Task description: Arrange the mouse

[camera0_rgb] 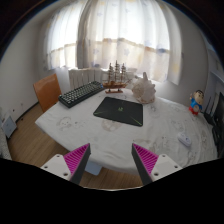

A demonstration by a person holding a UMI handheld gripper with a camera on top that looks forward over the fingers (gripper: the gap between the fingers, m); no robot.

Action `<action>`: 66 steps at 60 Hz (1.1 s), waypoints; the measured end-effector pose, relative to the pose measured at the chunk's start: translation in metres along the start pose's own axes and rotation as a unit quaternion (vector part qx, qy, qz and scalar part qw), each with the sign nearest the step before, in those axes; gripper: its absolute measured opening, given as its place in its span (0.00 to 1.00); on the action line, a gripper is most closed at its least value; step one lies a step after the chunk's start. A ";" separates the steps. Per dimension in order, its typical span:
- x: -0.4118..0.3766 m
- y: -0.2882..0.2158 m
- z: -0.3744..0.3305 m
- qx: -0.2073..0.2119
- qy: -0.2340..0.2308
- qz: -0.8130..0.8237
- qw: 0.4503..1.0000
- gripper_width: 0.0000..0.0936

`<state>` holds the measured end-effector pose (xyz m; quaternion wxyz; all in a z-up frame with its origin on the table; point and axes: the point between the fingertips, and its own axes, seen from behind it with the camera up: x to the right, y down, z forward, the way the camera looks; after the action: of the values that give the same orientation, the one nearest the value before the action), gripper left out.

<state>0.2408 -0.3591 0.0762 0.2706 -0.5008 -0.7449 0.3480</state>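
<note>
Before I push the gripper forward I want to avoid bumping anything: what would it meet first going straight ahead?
Probably the black mouse pad, lying flat on the white table just beyond the open gripper. Nothing stands between the fingers. Behind the mouse pad is a model ship, though depth is hard to judge.

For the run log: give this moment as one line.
claw: open, empty | mouse pad: beyond claw | keyboard: beside pad | mouse: not seen

Table (pixel 75 128): pale, smooth top with faint marbled pattern.
Mouse mat (pixel 119 111): black, matt, cloth-like.
Keyboard (pixel 82 94): dark plastic, matt.
Chair (pixel 46 91): orange, smooth.
Curtains (pixel 110 35): sheer white cloth.
Gripper (pixel 112 160): 2 magenta ribbed pads (pixel 76 157).
</note>
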 end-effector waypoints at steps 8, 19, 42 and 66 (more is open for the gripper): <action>0.022 0.008 0.001 -0.001 0.015 0.018 1.000 0.91; 0.081 0.020 0.001 0.002 0.049 0.035 0.998 0.91; 0.270 0.075 -0.025 -0.005 0.169 0.084 0.982 0.91; 0.348 0.093 -0.008 0.029 0.189 0.108 0.976 0.92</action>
<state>0.1766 -0.0077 0.0265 0.3818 -0.6266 -0.6115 0.2961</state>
